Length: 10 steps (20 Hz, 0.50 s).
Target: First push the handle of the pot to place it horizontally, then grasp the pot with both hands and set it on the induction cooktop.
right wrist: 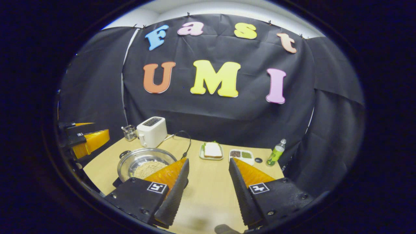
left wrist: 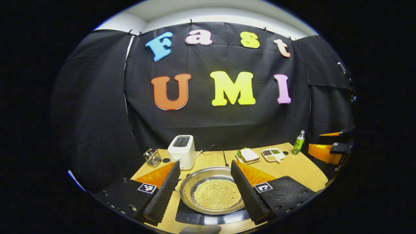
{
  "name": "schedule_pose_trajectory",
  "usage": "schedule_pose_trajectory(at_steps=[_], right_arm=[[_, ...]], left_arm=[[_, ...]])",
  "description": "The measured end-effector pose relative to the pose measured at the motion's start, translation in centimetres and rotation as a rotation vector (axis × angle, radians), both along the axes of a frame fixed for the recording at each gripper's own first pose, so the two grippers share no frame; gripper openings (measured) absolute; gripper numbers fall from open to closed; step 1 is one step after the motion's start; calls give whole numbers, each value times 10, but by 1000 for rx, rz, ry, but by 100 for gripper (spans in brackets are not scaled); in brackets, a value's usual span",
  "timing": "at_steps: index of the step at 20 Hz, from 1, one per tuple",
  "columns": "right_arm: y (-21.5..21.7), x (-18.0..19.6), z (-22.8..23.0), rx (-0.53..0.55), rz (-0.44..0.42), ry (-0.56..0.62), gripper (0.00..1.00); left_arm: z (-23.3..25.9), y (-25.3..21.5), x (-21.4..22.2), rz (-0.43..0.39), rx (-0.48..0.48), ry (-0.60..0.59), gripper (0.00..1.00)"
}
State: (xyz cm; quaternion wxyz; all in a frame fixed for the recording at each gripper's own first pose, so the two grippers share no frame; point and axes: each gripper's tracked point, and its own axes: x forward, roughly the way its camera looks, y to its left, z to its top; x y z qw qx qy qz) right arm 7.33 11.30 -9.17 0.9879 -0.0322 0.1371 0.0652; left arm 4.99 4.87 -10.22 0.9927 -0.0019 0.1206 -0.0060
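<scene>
A shallow steel pot (left wrist: pixel 213 193) with pale beans in it rests on the black induction cooktop (left wrist: pixel 195 217) at the near edge of the wooden table. My left gripper (left wrist: pixel 205 163) is open, its fingers spread on either side of the pot and above it, touching nothing. In the right gripper view the pot (right wrist: pixel 146 164) sits left of centre with a small dark handle (right wrist: pixel 124 153) on its far-left rim. My right gripper (right wrist: pixel 208 161) is open over bare table to the right of the pot. The other gripper (right wrist: pixel 84 138) hangs at the far left.
At the back of the table (right wrist: pixel 208 191) stand a white toaster (right wrist: pixel 151 131) with its cable, a small wire holder (right wrist: pixel 130 132), a sandwich plate (right wrist: pixel 212 150), a divided grain tray (right wrist: pixel 241 155) and a green bottle (right wrist: pixel 275 153).
</scene>
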Motion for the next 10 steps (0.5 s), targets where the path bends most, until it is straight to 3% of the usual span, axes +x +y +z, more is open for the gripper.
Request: schedule_pose_trajectory(at_steps=[3,10], right_arm=[[-26,-13,31,1,-17,-66,100],[-92,-43,75,67,-79,-149,100]], left_arm=[[37,-24,-9,-15,-15,-62,93],[98,-72,-31,-29,-22,-150,93]])
